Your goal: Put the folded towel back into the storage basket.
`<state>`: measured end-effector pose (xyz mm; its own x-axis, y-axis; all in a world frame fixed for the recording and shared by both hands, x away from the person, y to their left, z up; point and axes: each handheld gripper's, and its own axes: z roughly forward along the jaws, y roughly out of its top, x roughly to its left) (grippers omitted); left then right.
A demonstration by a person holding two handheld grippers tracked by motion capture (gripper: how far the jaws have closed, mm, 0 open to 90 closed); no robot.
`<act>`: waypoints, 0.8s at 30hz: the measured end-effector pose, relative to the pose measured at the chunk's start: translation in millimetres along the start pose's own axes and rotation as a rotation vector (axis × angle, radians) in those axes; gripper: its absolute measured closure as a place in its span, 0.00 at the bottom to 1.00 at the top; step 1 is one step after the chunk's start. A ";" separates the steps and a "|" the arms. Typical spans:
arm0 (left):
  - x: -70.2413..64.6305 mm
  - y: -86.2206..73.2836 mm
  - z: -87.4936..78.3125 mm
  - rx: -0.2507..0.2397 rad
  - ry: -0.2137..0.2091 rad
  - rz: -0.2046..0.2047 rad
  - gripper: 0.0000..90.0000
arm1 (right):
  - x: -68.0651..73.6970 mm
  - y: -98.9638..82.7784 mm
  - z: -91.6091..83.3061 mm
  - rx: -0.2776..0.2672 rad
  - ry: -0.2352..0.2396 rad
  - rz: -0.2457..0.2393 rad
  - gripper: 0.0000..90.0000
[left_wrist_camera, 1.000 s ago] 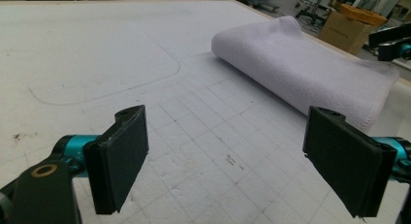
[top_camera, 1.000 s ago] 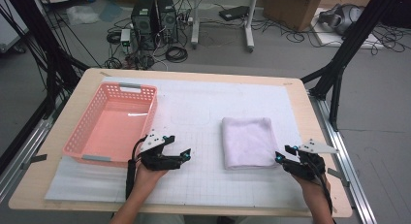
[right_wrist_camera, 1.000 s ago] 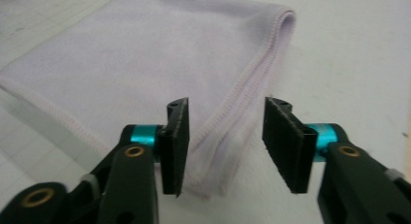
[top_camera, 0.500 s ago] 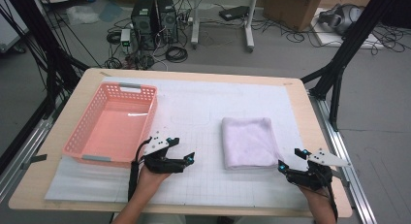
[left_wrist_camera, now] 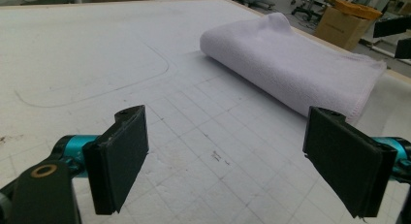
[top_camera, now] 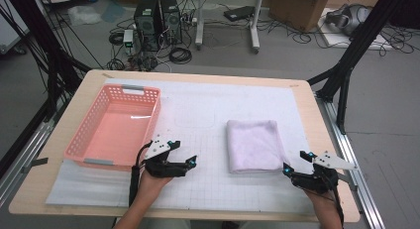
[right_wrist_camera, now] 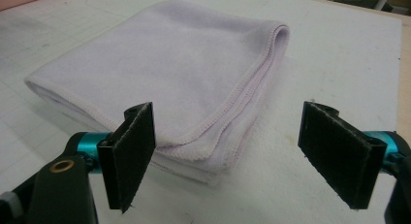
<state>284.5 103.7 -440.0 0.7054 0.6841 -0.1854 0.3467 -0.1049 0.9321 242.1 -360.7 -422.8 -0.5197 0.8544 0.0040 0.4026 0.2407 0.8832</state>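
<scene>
A folded lilac towel [top_camera: 255,144] lies flat on the white grid mat [top_camera: 208,110], right of the middle. My right gripper [top_camera: 296,160] hovers at the towel's near right corner. In the right gripper view it [right_wrist_camera: 228,151] is open, its jaws just opened wide. The towel [right_wrist_camera: 165,64] has its corner low between the pads [right_wrist_camera: 133,146], touching neither. My left gripper [top_camera: 182,152] rests near the front, between basket and towel. It [left_wrist_camera: 228,156] is open over bare mat, with the towel [left_wrist_camera: 291,64] farther ahead to the right.
A pink plastic basket [top_camera: 94,162] stands on the table's left side with nothing in it, its near corner next to my left hand. Black frame posts [top_camera: 346,65] flank the table. Computer towers [top_camera: 158,16] and cables lie on the floor beyond.
The right gripper's jaws stand wider than a second ago, and that hand has drawn slightly back toward the near edge. The left gripper, towel and basket have not moved.
</scene>
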 end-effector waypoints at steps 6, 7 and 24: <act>0.6 -0.5 1.9 0.008 -0.014 -0.013 0.18 | -0.7 0.8 -0.4 -0.005 0.003 0.005 0.22; 0.5 -0.3 2.0 0.004 -0.020 -0.012 0.18 | -0.6 0.8 -0.3 -0.004 0.002 0.005 0.22; 2.5 7.6 25.4 0.054 0.012 -0.032 0.20 | -1.5 -1.1 -1.2 0.021 -0.003 0.001 0.22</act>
<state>304.6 86.2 -441.3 0.6858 0.6966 -0.2106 0.4022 -0.1217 0.9074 241.5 -362.8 -423.2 -0.5165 0.8563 0.0037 0.4194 0.2492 0.8729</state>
